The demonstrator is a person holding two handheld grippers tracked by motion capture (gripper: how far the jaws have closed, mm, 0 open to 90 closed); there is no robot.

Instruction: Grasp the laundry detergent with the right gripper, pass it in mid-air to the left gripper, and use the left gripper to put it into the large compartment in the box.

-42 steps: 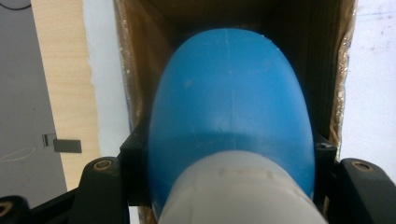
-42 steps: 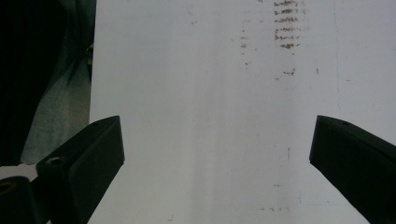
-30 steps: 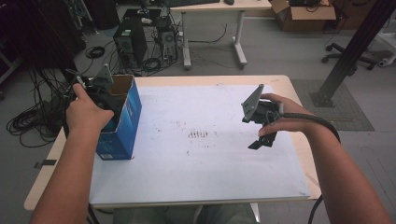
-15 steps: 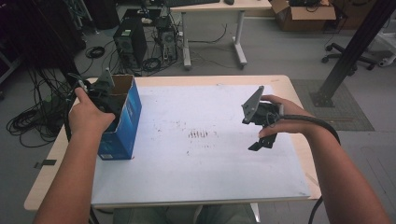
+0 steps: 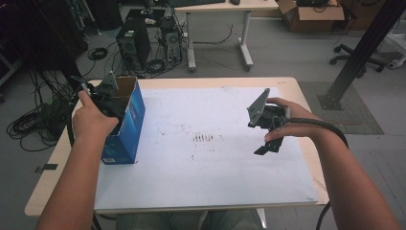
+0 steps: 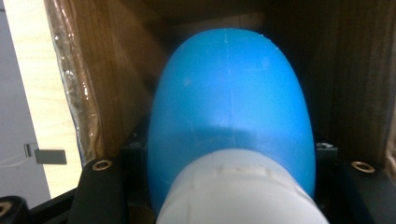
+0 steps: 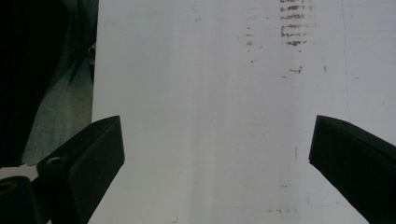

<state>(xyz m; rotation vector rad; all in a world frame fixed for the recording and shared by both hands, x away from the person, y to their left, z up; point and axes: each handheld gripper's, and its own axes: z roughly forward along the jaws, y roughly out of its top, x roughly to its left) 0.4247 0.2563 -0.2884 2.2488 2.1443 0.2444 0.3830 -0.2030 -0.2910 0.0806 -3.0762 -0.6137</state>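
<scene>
The left gripper (image 5: 106, 98) is reaching down into the open top of the box (image 5: 125, 125), a blue carton with a brown cardboard inside, which is standing upright at the left edge of the board (image 5: 201, 167). In the left gripper view its jaws are clamping a blue bulb (image 6: 229, 107) with a white base between them, and the bulb is sitting inside the box, its cardboard walls closing in on both sides.

The right gripper (image 5: 266, 143) is hovering above the board, well to the right of the box, its jaws pointing down. In the right gripper view they are standing wide apart and gripping nothing, with bare board between them.

The board is lying white and flat across a light wooden table (image 5: 306, 98), covering most of it. A patch of brownish smudges (image 5: 203, 139) is marking the board right of the box.

Beyond the box, on a grey floor, computer towers (image 5: 129, 45) are standing among black cables (image 5: 28, 124). A second desk (image 5: 220, 7) is standing farther back, a carton (image 5: 313, 9) is sitting behind it to the right, and a black post (image 5: 359, 52) is slanting up at the far right.
</scene>
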